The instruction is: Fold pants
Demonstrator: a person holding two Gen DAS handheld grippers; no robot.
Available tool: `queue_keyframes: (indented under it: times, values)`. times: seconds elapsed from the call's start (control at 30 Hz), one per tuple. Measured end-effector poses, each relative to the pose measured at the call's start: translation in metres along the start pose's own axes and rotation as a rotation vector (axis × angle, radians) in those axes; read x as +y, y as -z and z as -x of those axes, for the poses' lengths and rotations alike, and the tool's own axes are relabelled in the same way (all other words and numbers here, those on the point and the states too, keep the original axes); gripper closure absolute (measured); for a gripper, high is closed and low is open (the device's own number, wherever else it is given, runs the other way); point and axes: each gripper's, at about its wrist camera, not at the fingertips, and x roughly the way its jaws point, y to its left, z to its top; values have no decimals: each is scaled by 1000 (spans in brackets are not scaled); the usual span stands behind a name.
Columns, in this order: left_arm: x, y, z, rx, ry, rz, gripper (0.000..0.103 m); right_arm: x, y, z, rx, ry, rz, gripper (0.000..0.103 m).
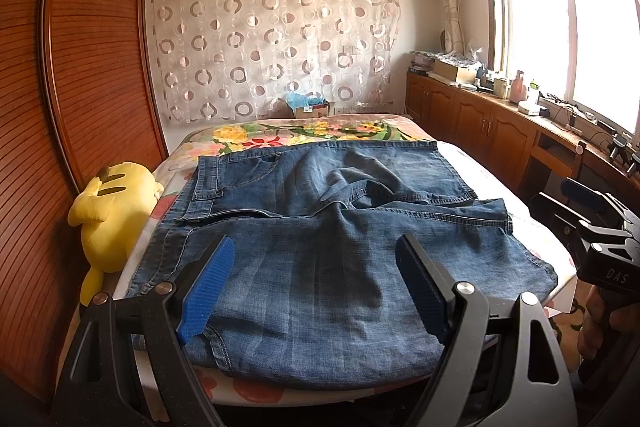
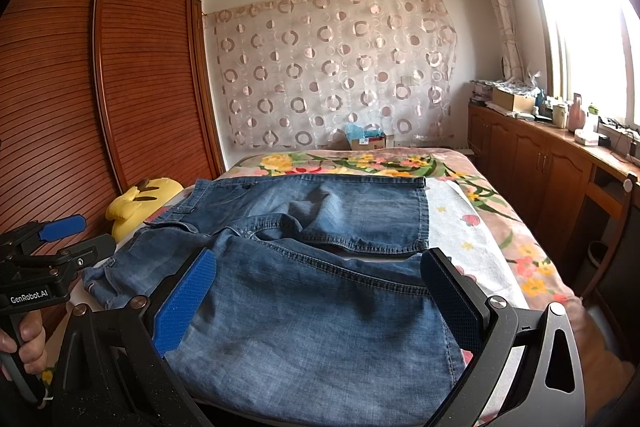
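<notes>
Blue denim pants (image 1: 320, 267) lie on the bed, folded so the legs overlap the waist part; the waistband is at the far left. The same pants (image 2: 304, 299) fill the lower middle of the right wrist view. My left gripper (image 1: 316, 279) hovers open over the near part of the pants, nothing between its blue pads. My right gripper (image 2: 320, 287) is also open above the near denim layer. Each gripper shows in the other's view: the right gripper (image 1: 592, 223) at the right edge, the left gripper (image 2: 60, 239) at the left edge, each held by a hand.
The bed (image 1: 304, 131) has a floral cover. A yellow plush toy (image 1: 112, 207) lies at its left edge beside a brown slatted wardrobe (image 1: 80, 87). Wooden cabinets (image 1: 480, 115) with clutter run under the window on the right. A box (image 1: 312, 109) stands behind the bed.
</notes>
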Motion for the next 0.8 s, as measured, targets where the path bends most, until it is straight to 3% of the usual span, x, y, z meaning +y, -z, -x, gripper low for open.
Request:
queue_keyframes:
  times: [0.5, 0.8]
  values:
    - [0, -2, 1, 8, 3, 0, 19, 1, 0, 1, 1, 1, -1, 1]
    - [7, 0, -16, 51, 13, -3, 19, 0, 4, -4, 23, 6, -11, 1]
